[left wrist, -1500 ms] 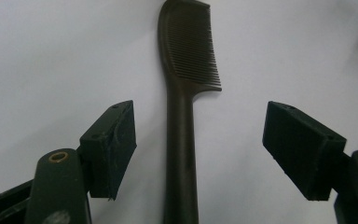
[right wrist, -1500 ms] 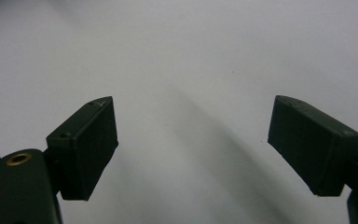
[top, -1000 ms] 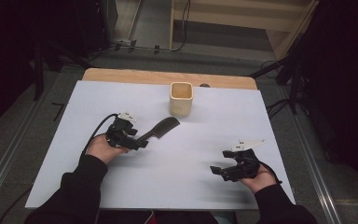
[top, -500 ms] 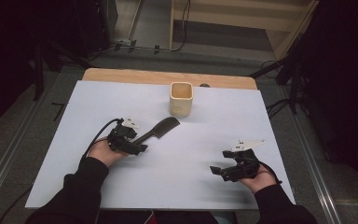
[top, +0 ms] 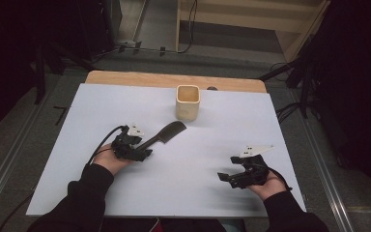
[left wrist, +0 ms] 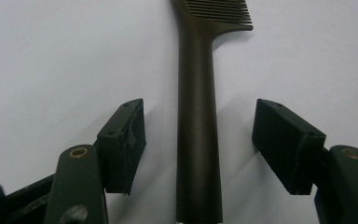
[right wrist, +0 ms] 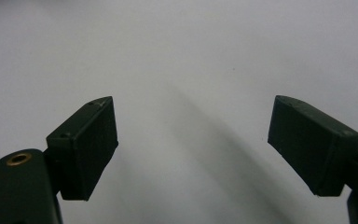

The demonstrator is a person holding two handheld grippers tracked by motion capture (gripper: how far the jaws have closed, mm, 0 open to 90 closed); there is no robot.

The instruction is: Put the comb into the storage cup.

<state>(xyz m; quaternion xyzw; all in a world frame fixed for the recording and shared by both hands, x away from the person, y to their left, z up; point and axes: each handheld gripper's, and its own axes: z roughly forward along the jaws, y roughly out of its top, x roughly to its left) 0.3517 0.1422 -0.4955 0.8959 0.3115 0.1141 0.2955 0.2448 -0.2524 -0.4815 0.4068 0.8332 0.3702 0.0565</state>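
Straddling the comb [left wrist: 198,126] handle, the left gripper [left wrist: 198,140] is sitting low on the white sheet [top: 125,101] with one jaw on each side of the handle and a clear gap at both pads; nothing is being pinched yet. Its jaws have just been closing in on the handle, which is lying between them, running straight ahead from the claw with the toothed head at the far end. In the high view the comb [top: 166,133] is lying flat ahead of the left gripper [top: 142,147], head pointing toward the cup [top: 188,102], which is standing upright farther ahead, apart from the comb. Judgement: the handle is being centred between the pads so that the squeeze lands square and the comb is not skidding sideways; the cup is looking like the likely destination. The right gripper [top: 224,178] is resting on the sheet well off to the side, jaws wide and holding nothing [right wrist: 193,140], probably parked clear of the left hand's working path.
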